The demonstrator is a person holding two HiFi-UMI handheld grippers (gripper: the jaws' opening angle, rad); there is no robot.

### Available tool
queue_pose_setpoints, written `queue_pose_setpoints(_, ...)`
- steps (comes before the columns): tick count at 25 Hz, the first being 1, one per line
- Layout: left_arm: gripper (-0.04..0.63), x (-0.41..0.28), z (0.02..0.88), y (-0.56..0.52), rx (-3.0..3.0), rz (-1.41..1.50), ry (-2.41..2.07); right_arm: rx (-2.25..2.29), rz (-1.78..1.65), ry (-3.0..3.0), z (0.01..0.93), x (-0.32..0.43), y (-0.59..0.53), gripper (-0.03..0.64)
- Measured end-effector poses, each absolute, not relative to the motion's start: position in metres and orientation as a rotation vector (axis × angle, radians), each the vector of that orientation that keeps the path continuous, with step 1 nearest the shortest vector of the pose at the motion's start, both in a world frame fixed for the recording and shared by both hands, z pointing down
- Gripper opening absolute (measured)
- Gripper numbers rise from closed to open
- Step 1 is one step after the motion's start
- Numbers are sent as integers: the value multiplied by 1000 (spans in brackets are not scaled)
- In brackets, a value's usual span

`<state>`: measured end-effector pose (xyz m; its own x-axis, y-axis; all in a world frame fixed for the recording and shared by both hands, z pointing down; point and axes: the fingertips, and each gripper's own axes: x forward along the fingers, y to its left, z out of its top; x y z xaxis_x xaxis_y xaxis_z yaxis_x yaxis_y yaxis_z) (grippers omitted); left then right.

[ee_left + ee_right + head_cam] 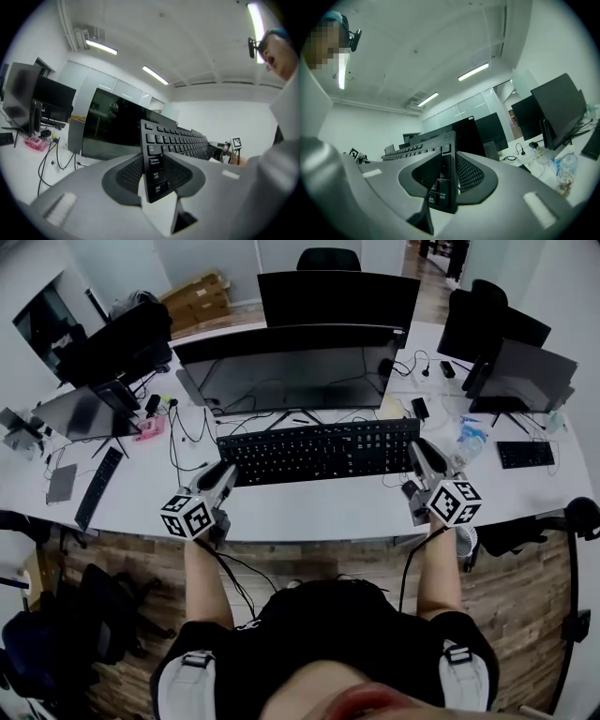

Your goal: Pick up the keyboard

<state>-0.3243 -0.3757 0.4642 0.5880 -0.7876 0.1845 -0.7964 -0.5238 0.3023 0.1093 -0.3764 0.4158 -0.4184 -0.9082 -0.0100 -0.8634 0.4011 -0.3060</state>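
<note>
A long black keyboard (319, 450) is held above the white desk (319, 507), in front of a wide black monitor (291, 371). My left gripper (228, 468) is shut on the keyboard's left end (157, 168). My right gripper (419, 448) is shut on its right end (443, 180). In each gripper view the keyboard edge is clamped between the dark ribbed pads (126, 174), and the keys run away toward the other gripper. In the left gripper view the far gripper's marker cube (236, 142) shows beyond the keyboard.
Several other monitors (337, 296) stand behind and to both sides. A second keyboard (97, 487) and a pink item (150, 428) lie at the left, a small keyboard (525, 454) and a water bottle (472, 432) at the right. Cables (183, 432) trail over the desk.
</note>
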Motion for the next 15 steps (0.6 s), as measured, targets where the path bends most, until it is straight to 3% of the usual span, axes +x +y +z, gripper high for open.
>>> queue_pose_setpoints(15, 179, -330, 424, -365, 2556, -24, -1299, -1536, -295, 2453, 381, 106, -364, 89)
